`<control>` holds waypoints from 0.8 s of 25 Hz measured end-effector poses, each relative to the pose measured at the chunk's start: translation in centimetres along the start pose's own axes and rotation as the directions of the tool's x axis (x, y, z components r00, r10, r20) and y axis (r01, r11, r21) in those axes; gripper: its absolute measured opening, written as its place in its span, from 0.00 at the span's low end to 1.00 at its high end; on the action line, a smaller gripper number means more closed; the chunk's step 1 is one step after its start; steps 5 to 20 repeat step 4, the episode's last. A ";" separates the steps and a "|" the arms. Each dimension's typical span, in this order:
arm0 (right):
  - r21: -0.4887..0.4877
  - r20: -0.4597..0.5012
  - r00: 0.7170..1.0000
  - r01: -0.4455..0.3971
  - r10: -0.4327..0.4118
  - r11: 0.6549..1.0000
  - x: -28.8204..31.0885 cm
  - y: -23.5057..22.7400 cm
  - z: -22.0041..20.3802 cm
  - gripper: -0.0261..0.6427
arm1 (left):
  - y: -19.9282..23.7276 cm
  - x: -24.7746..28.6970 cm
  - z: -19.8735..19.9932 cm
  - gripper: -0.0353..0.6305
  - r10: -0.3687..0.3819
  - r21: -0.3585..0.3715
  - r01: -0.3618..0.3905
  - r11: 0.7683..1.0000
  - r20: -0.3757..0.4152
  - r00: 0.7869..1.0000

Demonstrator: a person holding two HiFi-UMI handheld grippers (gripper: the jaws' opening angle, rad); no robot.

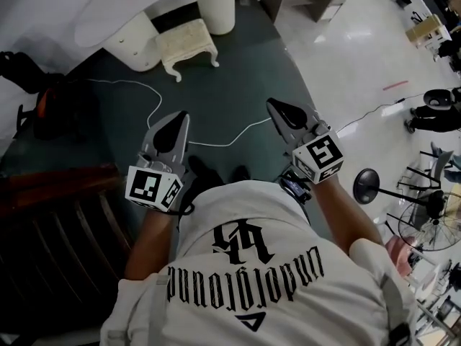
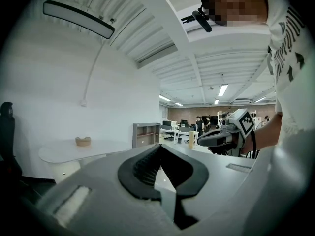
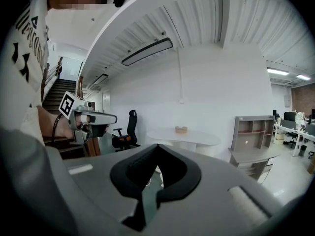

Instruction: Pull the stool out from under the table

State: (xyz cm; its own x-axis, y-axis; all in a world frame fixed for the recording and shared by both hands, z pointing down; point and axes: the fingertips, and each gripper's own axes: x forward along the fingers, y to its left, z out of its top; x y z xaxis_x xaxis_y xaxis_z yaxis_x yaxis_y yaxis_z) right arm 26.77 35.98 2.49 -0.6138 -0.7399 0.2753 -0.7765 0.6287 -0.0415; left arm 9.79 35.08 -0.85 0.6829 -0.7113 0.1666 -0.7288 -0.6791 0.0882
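Observation:
A cream stool (image 1: 186,45) with curved legs stands on the dark carpet, just in front of the white round table (image 1: 108,16) and beside its pedestal. Both grippers are held at waist height, well short of the stool and apart from it. My left gripper (image 1: 173,124) is shut with nothing in it, and the left gripper view shows its black pads (image 2: 142,167) closed together. My right gripper (image 1: 282,109) is shut and empty too. The table also shows far off in the left gripper view (image 2: 74,149) and in the right gripper view (image 3: 183,136).
A white cable (image 1: 216,140) runs across the carpet between me and the stool. A black office chair (image 3: 129,127) stands at the left by the wall. A dark wooden railing (image 1: 57,215) is at my lower left. A grey shelf unit (image 3: 252,132) and a fan stand (image 1: 367,186) are to the right.

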 end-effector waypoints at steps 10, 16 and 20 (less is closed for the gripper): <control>0.003 0.000 1.000 -0.006 0.006 1.000 -0.6 0.1 -0.3 0.04 | -1.2 0.1 0.6 0.06 -0.001 -0.002 0.001 1.000 -0.002 1.000; 0.003 0.000 1.000 -0.006 0.006 1.000 -0.6 0.1 -0.3 0.04 | -1.2 0.1 0.6 0.06 -0.001 -0.002 0.001 1.000 -0.002 1.000; 0.003 0.000 1.000 -0.006 0.006 1.000 -0.6 0.1 -0.3 0.04 | -1.2 0.1 0.6 0.06 -0.001 -0.002 0.001 1.000 -0.002 1.000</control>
